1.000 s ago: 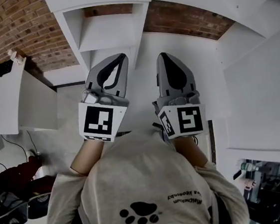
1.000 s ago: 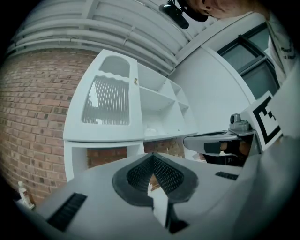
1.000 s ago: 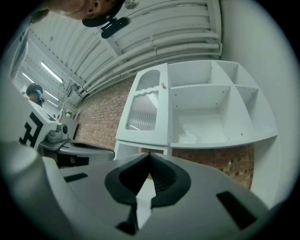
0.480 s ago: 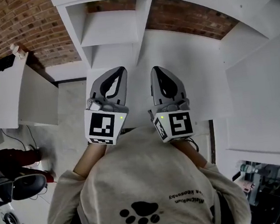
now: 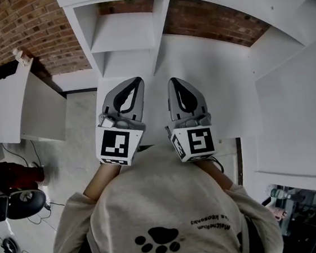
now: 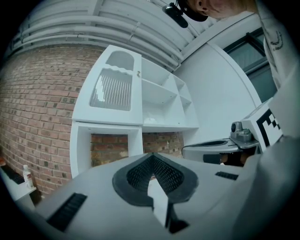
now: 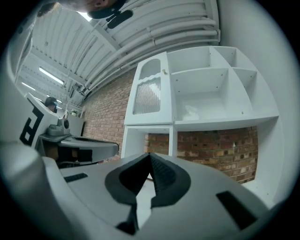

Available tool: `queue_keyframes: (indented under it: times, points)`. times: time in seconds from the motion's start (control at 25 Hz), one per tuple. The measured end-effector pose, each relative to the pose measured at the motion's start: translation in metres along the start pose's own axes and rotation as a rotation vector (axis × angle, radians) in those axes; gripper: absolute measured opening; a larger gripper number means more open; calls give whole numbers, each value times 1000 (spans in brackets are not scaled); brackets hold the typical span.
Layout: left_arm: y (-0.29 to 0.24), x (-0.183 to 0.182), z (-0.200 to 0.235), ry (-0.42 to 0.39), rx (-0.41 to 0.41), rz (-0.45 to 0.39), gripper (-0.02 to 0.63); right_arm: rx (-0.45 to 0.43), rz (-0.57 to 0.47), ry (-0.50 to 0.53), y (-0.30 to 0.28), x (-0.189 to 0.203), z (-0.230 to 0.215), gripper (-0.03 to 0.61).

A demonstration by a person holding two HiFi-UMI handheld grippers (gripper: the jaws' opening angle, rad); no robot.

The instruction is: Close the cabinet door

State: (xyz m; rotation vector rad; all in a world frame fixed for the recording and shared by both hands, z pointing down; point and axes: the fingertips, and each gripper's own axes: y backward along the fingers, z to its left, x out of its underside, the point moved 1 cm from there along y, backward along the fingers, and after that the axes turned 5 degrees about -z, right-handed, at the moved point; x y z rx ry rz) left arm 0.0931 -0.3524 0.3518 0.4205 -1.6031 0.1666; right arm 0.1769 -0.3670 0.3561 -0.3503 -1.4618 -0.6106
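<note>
Two grippers are held side by side in front of a white cabinet (image 7: 220,93). The left gripper (image 5: 136,83) is pointed level at the cabinet. Its jaws are pressed together at the tip, and nothing is held between them. The right gripper (image 5: 174,82) is held just beside it, with a small gap left between the two. Its jaws are pressed together too, and nothing is held in them. A marker cube (image 5: 115,145) with black and white squares is seen at the back of each gripper.

The cabinet door (image 7: 149,96) is found at the top left of the cabinet. A window with thin lines is set in it, and a tiny knob (image 7: 164,71) is seen on its right edge near the top. The top left box is covered by the door, but it cannot be told if the door is pushed all the way in. The door is not touched by either gripper.

Open shelves (image 7: 206,101) are seen to the right of the door. A brick wall (image 7: 220,145) is seen through the low boxes. A grey shirt (image 5: 156,208) with a black paw print is seen at the bottom of the head view.
</note>
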Motion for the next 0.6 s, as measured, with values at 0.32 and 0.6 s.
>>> queue_keyframes:
  times: [0.32, 0.6]
  points:
    - [-4, 0, -6, 1, -2, -19, 9, -5, -14, -4, 0, 2, -5, 9]
    - [-13, -5, -7, -3, 0, -26, 9, -9, -19, 0, -3, -1, -10, 9]
